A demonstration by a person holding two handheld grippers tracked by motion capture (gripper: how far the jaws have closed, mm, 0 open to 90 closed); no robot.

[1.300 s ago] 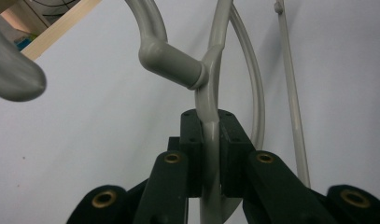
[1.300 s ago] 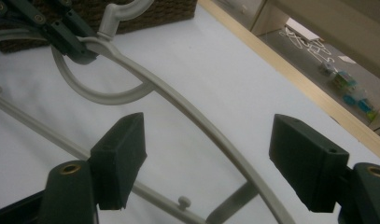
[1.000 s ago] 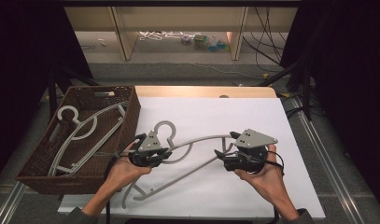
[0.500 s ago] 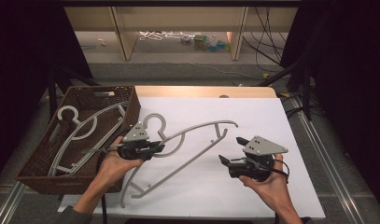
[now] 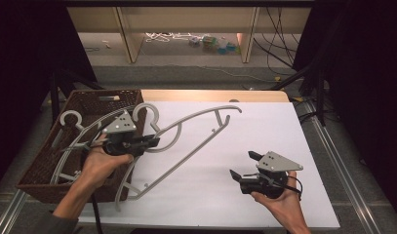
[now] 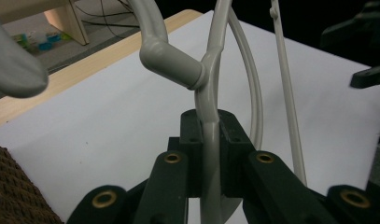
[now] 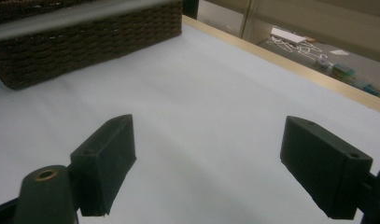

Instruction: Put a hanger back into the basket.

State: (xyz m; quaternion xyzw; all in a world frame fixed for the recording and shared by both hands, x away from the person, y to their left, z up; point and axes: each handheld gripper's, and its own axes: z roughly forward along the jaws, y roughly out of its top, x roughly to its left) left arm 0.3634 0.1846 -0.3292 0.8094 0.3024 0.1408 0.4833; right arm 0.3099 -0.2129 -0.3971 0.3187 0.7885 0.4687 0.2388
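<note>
Two grippers: we work one hanger [image 5: 186,131] between them.
Left gripper [image 5: 149,142]: clamped on its neck just under the hook, lifted at the basket [image 5: 45,180] edge.
Hanger axis: near-left to far-right.
Right gripper [image 5: 245,165]: jaws spread wide, nothing between, near right.
Nearer hand: ours on the left; basket lies left.

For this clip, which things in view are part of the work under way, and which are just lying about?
In the job:
- grey hanger, clamped near its hook in the left gripper
- wicker basket, with other hangers in it
- right gripper, jaws open with nothing between them

Lying about:
- small items on the floor beyond the table
- cables
- wooden shelf legs
</note>
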